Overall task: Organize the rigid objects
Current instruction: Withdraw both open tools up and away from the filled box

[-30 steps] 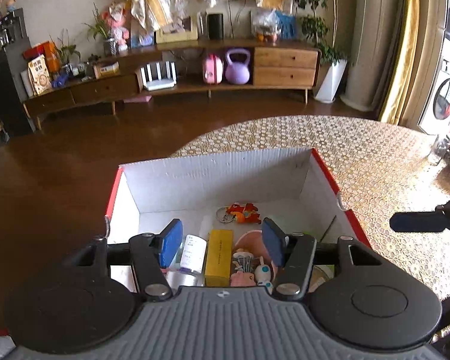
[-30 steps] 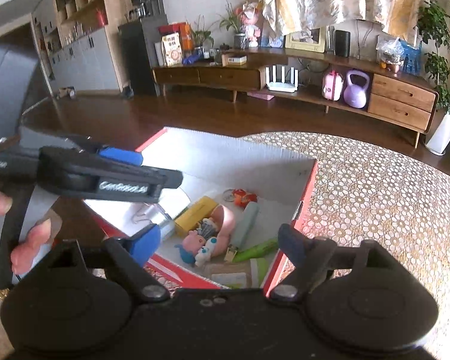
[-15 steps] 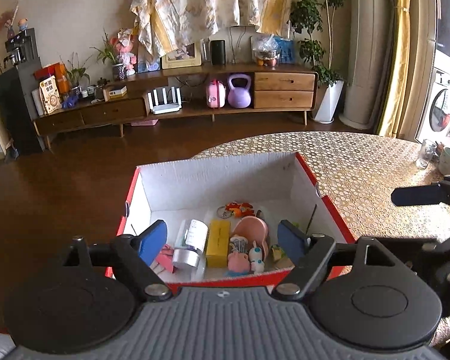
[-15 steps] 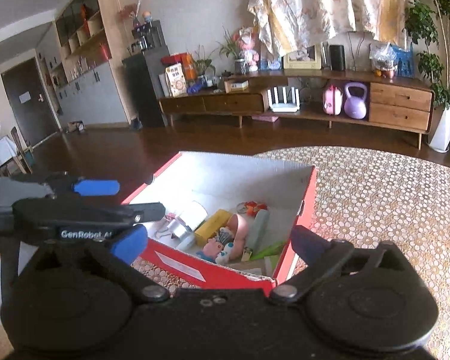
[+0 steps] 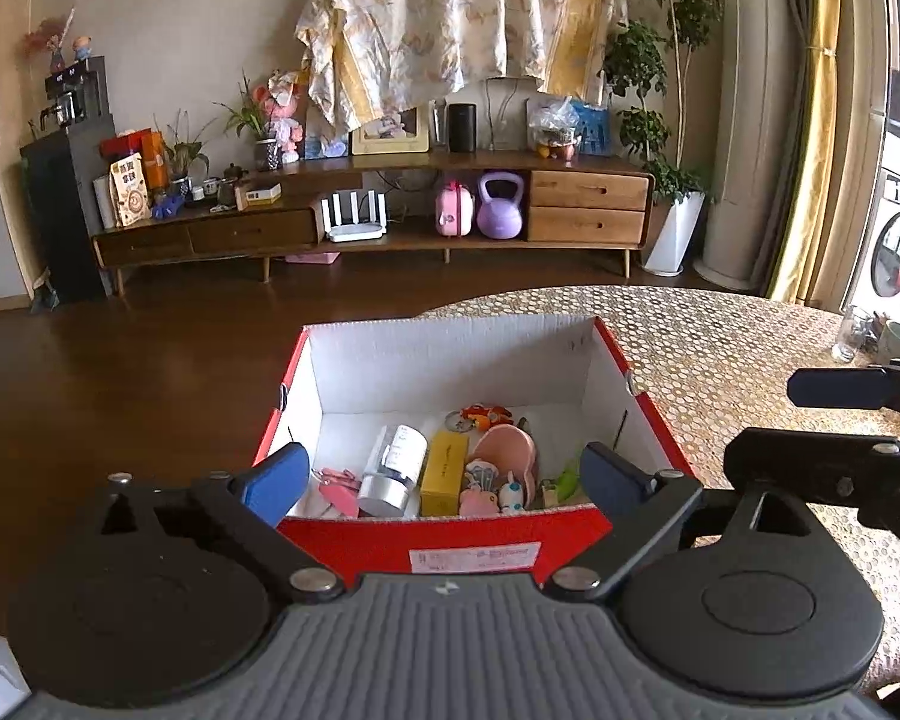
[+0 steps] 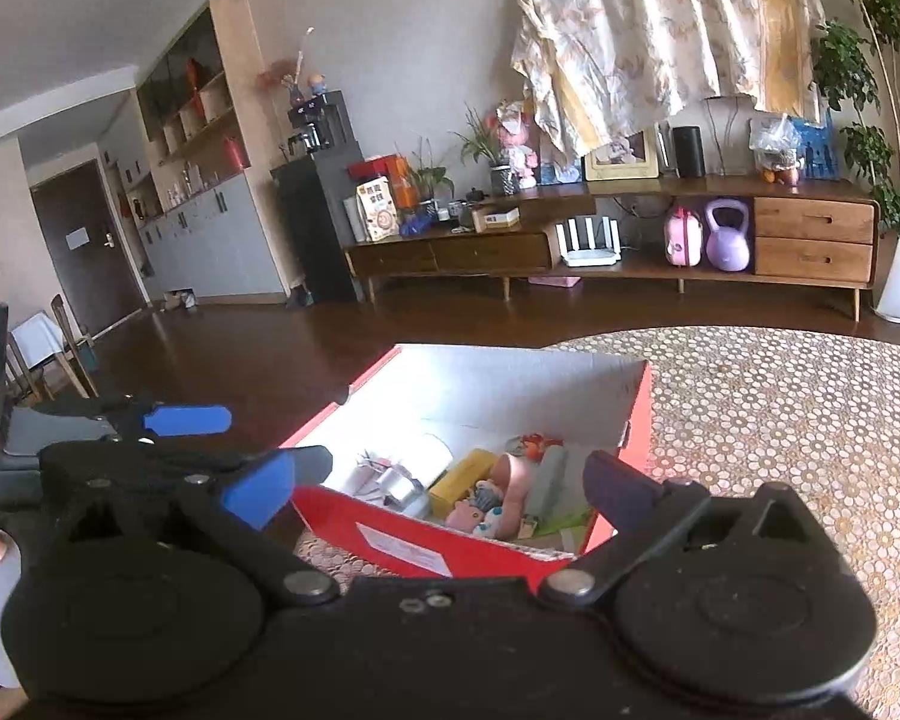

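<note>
My left gripper [image 5: 441,477] jaws are opening, nothing between them. My right gripper [image 6: 438,480] spread wide, empty. Red box [image 5: 480,540] holds toys.

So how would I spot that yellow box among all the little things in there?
Find the red cardboard box with white inner walls on the patterned table. Inside, near its front wall, the yellow box lies flat between a silver-capped white bottle and a pink dish. It is the only plain yellow, straight-edged block there.
</note>
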A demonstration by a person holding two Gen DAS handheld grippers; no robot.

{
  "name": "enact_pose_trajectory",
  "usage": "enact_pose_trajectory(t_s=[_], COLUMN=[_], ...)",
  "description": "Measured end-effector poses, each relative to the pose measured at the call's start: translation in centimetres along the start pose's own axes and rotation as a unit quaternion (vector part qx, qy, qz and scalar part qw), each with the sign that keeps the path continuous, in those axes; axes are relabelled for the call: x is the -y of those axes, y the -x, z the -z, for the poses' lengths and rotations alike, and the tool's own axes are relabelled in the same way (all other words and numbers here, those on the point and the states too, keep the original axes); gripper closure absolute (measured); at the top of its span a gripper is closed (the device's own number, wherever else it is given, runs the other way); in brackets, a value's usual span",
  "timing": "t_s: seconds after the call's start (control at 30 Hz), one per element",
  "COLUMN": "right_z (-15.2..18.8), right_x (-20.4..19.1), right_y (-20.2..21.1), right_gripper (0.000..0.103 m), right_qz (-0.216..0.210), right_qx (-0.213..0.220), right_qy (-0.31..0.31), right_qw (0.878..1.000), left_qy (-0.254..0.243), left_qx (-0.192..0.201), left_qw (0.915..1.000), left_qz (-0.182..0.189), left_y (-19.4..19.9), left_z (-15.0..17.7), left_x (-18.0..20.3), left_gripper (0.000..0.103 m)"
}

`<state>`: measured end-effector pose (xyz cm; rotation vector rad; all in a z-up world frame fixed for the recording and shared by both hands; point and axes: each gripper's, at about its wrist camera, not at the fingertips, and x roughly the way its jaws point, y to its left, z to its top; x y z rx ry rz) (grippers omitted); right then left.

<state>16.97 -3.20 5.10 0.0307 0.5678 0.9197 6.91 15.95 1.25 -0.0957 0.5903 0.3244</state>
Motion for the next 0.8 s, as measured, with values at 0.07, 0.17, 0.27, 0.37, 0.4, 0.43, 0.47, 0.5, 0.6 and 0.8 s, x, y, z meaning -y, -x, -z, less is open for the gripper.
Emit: enact_pose_trajectory(t_s=[0.07,0.17,0.27,0.37,0.4,0.43,0.47,0.5,0.6,0.8], right_z=[0.2,0.3,0.3,0.5,0.5,0.5,0.7,0.8,0.9,1.5], right_x=[-0.1,-0.1,-0.3,-0.3,-0.3,-0.3,-0.3,-0.3,-0.3,0.6], right_y=[0.1,0.1,0.1,0.1,0.1,0.1,0.1,0.2,0.2,0.5], right_gripper=[0.000,0.000,0.000,0.000,0.000,0.000,0.000,0.000,0.000,0.000], right_qz=[-0.002,-0.004,-0.004,-0.004,-0.004,-0.005,-0.005,-0.005,-0.004,0.004], right_qx=[0.000,-0.001,-0.001,-0.001,-0.002,-0.002,-0.003,-0.004,-0.004,-0.004], right_qy=[-0.004,-0.007,-0.005,-0.003,-0.004,-0.005,-0.006,-0.006,-0.006,-0.017], right_qw=[1.000,1.000,1.000,1.000,1.000,1.000,1.000,1.000,1.000,1.000], left_qy=[-0.002,-0.005,-0.002,0.002,0.003,0.004,0.004,0.005,0.008,0.011], left_qx=[0.002,-0.001,-0.004,-0.006,-0.006,-0.006,-0.006,-0.006,-0.007,-0.011], left_qw=[1.0000,1.0000,1.0000,1.0000,1.0000,1.0000,1.0000,1.0000,0.9999,0.9999], left_qz=[-0.002,-0.004,0.000,0.004,0.003,0.002,0.003,0.002,0.001,-0.002], left_y=[0.3,0.7,0.9,1.2,1.3,1.3,1.3,1.3,1.3,1.2], left_z=[0.2,0.7,1.1,1.3,1.4,1.4,1.4,1.5,1.5,1.5], left_x=[0.0,0.1,0.1,0.1,0.1,0.0,0.0,0.1,0.0,0.2], left_gripper=[0.005,0.005,0.005,0.005,0.005,0.005,0.005,0.005,0.005,0.005])
